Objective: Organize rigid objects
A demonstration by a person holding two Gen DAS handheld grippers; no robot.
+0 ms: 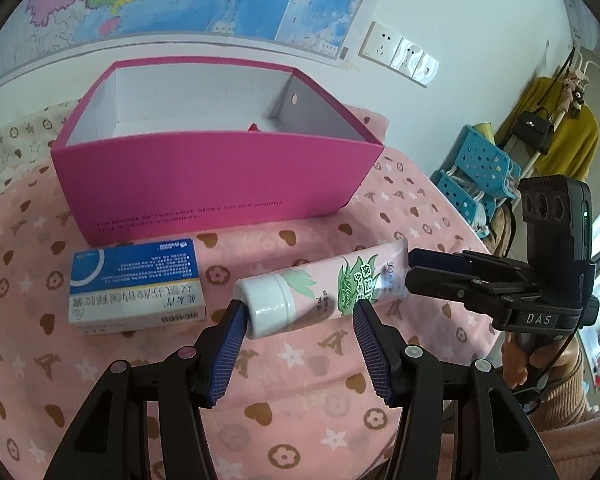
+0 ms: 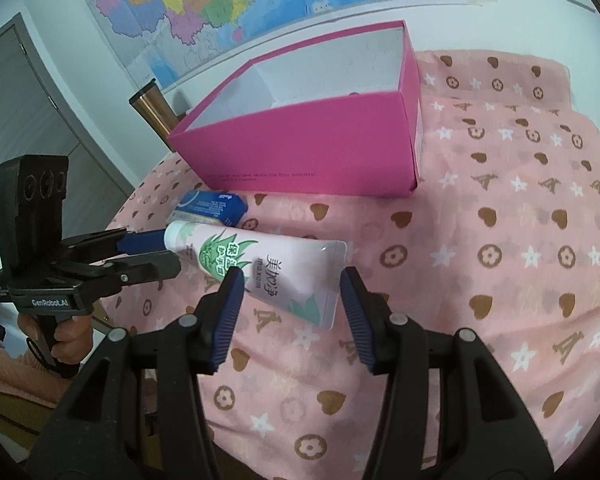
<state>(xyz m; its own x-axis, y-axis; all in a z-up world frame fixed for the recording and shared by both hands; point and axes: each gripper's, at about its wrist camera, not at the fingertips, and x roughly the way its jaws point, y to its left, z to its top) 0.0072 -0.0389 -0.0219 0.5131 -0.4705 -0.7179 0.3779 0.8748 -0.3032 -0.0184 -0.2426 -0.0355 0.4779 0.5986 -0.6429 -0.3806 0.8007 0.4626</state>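
Left wrist view: left gripper (image 1: 300, 320) at bottom centre, blue pads part spread w/ the tube (image 1: 320, 286) between them. Left pad touches the white cap end; right pad sits at the tube's lower edge, mid-body. Looks like a pinch across the cap half, tho contact on the right pad is hard to confirm. Tube runs from lower centre up toward right of frame, crimped end at the right gripper (image 1: 410, 268), which comes in from the right edge; its jaws meet the crimp, exact grip not clear from here. Blue-white carton (image 1: 134, 286) lies left of the tube, apart from it, on the pink patterned cloth (image 1: 300, 420). Open pink box (image 1: 216, 148) stands behind both, upper centre.

Right wrist view: right gripper (image 2: 292, 292) at bottom centre, pads part spread, flat crimped end of tube (image 2: 260, 270) lying between them; left pad against the tube's face, right pad just beside its corner, cannot tell if touching. Left gripper (image 2: 168, 252) at mid-left, jaws on either side of the cap end. Carton (image 2: 212, 208) just above the cap. Pink box (image 2: 312, 152) above centre, cloth (image 2: 500, 240) to the right
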